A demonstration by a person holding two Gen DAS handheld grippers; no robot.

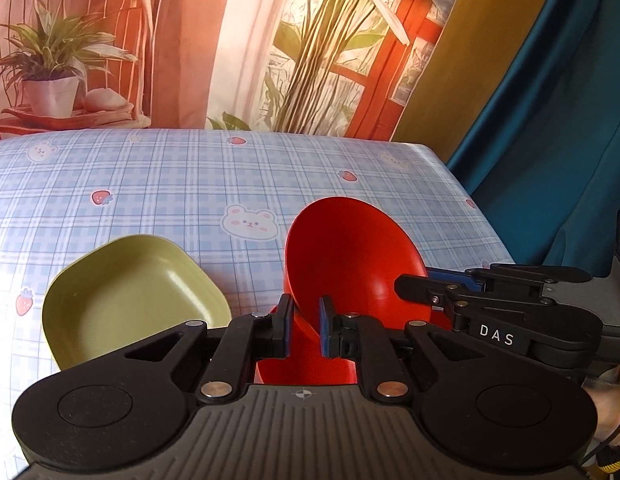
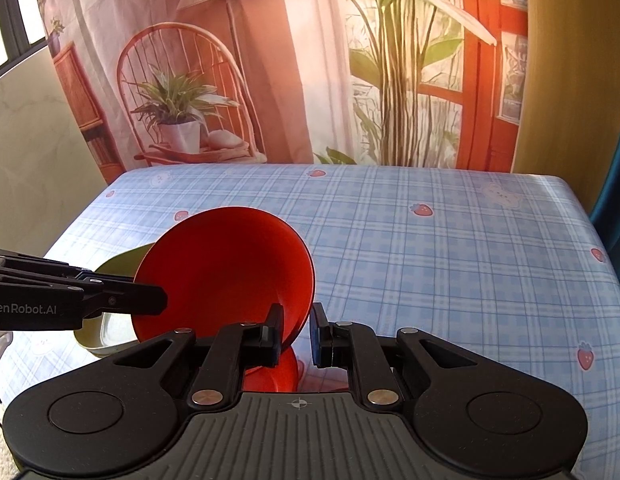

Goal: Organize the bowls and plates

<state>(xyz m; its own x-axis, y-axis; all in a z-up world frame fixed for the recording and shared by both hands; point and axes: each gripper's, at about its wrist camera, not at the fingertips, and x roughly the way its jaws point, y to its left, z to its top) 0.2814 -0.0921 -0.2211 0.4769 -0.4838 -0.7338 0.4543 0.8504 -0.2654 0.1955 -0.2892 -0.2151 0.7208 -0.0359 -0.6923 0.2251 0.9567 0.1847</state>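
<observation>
The left claw (image 1: 304,326) was closed tight on the near rim of a red bowl (image 1: 349,256), its two black fingers pinching the thin edge between their blue pads. The right claw (image 2: 296,330) gripped the same red bowl (image 2: 226,268) at another part of the rim, likewise nearly closed on it. In the left wrist view the right claw (image 1: 413,284) reached in from the right side and met the bowl's right edge; in the right wrist view the left claw (image 2: 150,294) came in from the left and met its left edge.

The bowl was tilted steeply, its hollow facing the cameras, and held above the table (image 2: 429,240). Directly beneath it, close to the claws, lay a second red dish (image 2: 278,368), only partly visible. Just to the left sat a square green bowl (image 1: 130,300), upright on the table, its right edge hidden behind the raised red bowl in the right wrist view.

The table wore a pale blue checked cloth printed with strawberries and bear faces. Behind its far edge hung a printed backdrop (image 2: 270,80) showing a chair, a potted plant and a red window frame. A teal curtain (image 1: 549,120) hung at the far right.
</observation>
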